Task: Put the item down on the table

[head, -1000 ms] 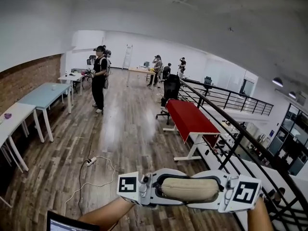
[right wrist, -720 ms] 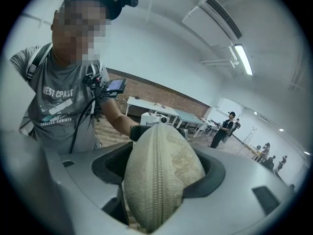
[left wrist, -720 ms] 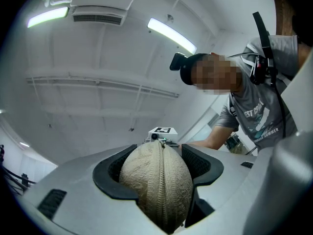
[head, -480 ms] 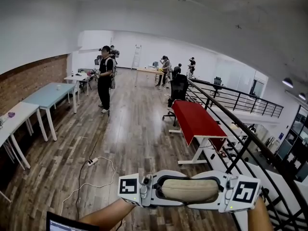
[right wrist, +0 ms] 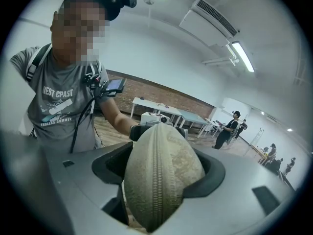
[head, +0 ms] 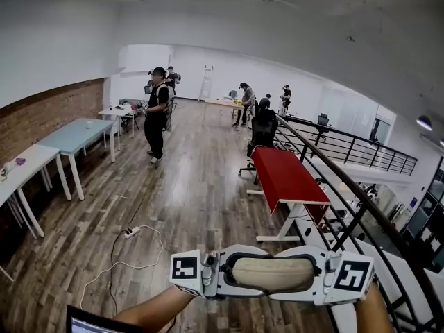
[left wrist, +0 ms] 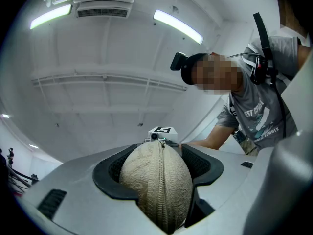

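A beige zippered pouch (head: 272,272) hangs lengthwise in the air between my two grippers, low in the head view and above the wooden floor. My left gripper (head: 232,274) is shut on its left end and my right gripper (head: 316,275) on its right end. In the left gripper view the pouch (left wrist: 156,187) bulges out between the dark jaws, zipper facing the camera. The right gripper view shows the other end of the pouch (right wrist: 161,175) clamped the same way. No table lies under the pouch in any view.
A red table (head: 288,175) stands ahead on the right beside a black railing (head: 333,186). A light blue table (head: 73,134) and a white table (head: 17,168) line the left wall. A power strip (head: 130,233) with cable lies on the floor. A person (head: 158,113) stands farther back.
The room has drifted slightly right in the head view, as the head turned. Both grippers and the pouch keep the same place and hold.
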A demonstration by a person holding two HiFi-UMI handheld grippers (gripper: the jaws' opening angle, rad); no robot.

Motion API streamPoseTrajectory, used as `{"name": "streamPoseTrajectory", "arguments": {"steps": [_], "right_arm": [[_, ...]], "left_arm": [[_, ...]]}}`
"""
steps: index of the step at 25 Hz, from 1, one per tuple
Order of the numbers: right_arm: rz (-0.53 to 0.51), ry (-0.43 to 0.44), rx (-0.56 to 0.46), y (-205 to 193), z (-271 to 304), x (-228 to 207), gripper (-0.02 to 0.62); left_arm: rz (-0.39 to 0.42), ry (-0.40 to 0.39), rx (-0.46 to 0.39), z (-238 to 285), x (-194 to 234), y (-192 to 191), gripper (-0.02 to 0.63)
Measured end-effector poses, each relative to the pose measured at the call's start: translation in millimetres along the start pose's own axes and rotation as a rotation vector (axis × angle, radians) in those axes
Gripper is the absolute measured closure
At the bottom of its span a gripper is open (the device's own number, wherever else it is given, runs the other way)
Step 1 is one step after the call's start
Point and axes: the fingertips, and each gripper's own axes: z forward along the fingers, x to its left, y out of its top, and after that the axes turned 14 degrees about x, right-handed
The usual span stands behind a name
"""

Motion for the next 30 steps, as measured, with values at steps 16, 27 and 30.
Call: {"name": "streamPoseTrajectory", "arguments": {"steps": [16, 27, 30], "right_arm": [[0.003, 0.018, 0.011, -79, 24, -164, 0.31], [0.022, 0.016, 0.021, -115, 61, -329, 0.31], [0.028, 0.015, 0.019, -123, 72, -361, 0.31]], "left_arm": [[0.001, 0.016, -0.034, -7, 171, -69, 0.314], [-0.023, 0.0, -0.034, -45, 336, -104, 0.314], [-0.023, -0.005, -0.041, -55, 367, -115, 0.314]]}}
